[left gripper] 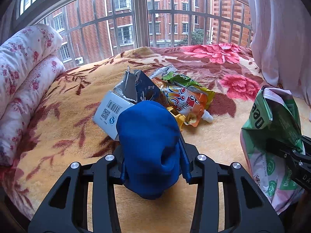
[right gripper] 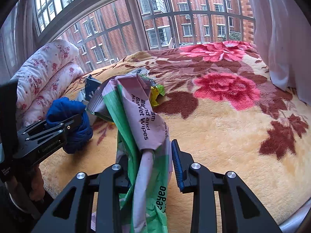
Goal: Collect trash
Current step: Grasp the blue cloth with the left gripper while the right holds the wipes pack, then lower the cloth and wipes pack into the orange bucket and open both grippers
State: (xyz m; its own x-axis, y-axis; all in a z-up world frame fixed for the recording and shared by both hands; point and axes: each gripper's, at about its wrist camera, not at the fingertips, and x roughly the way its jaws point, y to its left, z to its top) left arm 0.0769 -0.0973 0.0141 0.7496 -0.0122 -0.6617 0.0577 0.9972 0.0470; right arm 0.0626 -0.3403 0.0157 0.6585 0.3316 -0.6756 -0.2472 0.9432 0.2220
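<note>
Left wrist view: your left tongs (left gripper: 153, 155) are clenched on a bunched blue cloth (left gripper: 149, 147), which bulges up between the two blue pads and hides part of the litter behind it. Beyond the cloth, on the floral blanket (left gripper: 213, 139) of the bed, lies the heap of trash — a torn dark box (left gripper: 140, 89) with a white barcode side, an orange drink pouch (left gripper: 182, 103) with a white spout, and a crumpled green wrapper (left gripper: 180, 79) at the back, all touching or overlapping. At the right edge your right tongs (left gripper: 281, 147) grip a green-and-pink wet wipes pack (left gripper: 272, 128), held off the blanket. A rolled flowered quilt (left gripper: 25, 68) lies along the left, below the barred window (left gripper: 136, 19).

Right wrist view: your right tongs (right gripper: 149, 167) are closed onto the wet wipes pack (right gripper: 143, 120) — the crumpled pack stands up between the fingers, though the right pad (right gripper: 176, 163) shows a slight gap beside it. To the left, your left tongs (right gripper: 72, 124) clamp the blue cloth (right gripper: 77, 128) just above the blanket (right gripper: 223, 136). The dark box (right gripper: 91, 89) and green wrapper (right gripper: 157, 93) peek out behind the pack.
</note>
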